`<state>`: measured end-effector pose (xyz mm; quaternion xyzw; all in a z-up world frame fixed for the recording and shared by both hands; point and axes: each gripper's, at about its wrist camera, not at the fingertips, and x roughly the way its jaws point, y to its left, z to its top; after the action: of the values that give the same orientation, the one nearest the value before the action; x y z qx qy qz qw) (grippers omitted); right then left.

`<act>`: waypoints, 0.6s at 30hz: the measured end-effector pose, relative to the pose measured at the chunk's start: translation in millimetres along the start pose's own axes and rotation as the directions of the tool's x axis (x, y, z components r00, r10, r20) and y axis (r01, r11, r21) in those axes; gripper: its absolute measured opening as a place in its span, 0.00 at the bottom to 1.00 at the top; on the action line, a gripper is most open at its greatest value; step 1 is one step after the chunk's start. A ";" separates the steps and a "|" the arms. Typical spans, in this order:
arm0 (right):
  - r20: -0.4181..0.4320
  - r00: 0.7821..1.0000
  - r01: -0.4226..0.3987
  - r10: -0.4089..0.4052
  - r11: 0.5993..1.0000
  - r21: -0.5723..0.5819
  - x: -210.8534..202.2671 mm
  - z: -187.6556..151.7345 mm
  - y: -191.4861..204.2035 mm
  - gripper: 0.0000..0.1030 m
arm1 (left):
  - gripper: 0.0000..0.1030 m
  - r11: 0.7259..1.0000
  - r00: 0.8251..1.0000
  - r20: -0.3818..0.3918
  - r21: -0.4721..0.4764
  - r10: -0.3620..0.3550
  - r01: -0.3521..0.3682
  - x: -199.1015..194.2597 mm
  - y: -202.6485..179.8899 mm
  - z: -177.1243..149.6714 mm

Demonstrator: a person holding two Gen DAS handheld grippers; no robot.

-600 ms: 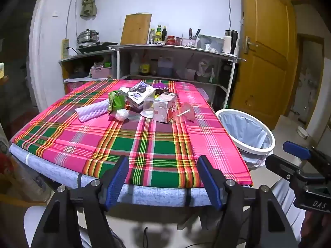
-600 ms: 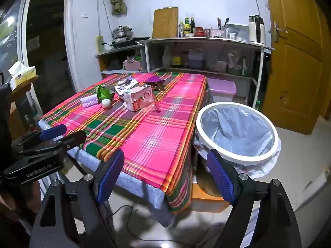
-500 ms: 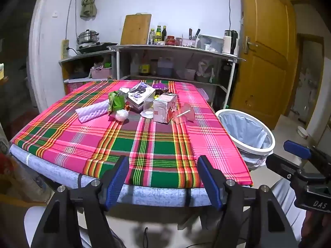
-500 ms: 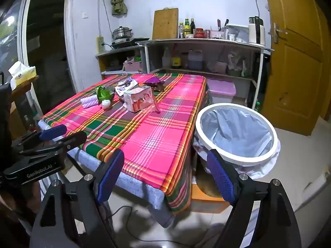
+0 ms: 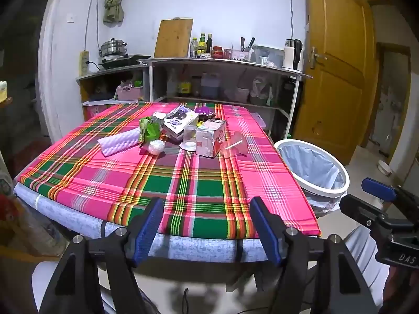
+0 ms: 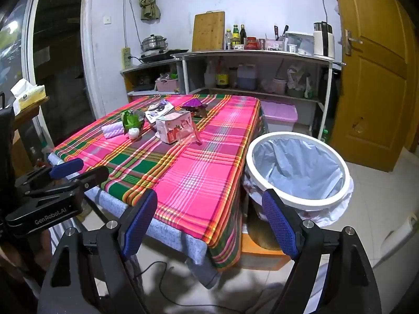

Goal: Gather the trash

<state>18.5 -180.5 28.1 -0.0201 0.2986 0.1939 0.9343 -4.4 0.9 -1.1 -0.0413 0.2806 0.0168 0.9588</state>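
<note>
the left gripper point(image 5: 207, 226) and right gripper point(image 6: 213, 219) both hang at the near edge of the pink and green plaid tablecloth point(image 5: 183, 183), blue-padded jaws spread wide with nothing between them. the trash sits far back on the cloth: a pink printed carton point(image 5: 210, 141), a clear plastic cup point(image 5: 190, 136), a white foam roll point(image 5: 119, 142) and a green crumpled wrapper point(image 5: 149, 130). the white-rimmed bin with pale blue liner point(image 6: 298, 168) stands right of the table

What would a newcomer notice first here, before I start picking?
The bright pink-and-green plaid tablecloth fills the middle. A cluster of trash sits toward its far end, among it a pink-and-white carton and a white foam roll. A white-rimmed bin with a blue liner stands on the floor beside the table's right edge.
</note>
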 end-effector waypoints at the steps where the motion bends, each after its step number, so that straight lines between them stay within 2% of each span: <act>1: 0.000 1.000 0.001 -0.001 1.000 -0.001 -0.2 0.0 -0.5 0.80 | 0.66 1.000 1.000 0.001 0.001 0.000 0.000 -0.3 -0.2 0.2; 18: 0.004 1.000 0.002 -0.002 1.000 -0.003 -1.4 0.4 0.3 0.80 | 0.66 1.000 1.000 0.006 -0.004 0.003 -0.003 -3.1 0.0 5.7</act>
<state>17.5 -180.6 29.3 -0.0213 0.2965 0.1935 0.9350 -4.0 1.4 5.4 -0.0425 0.2779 0.0186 0.9595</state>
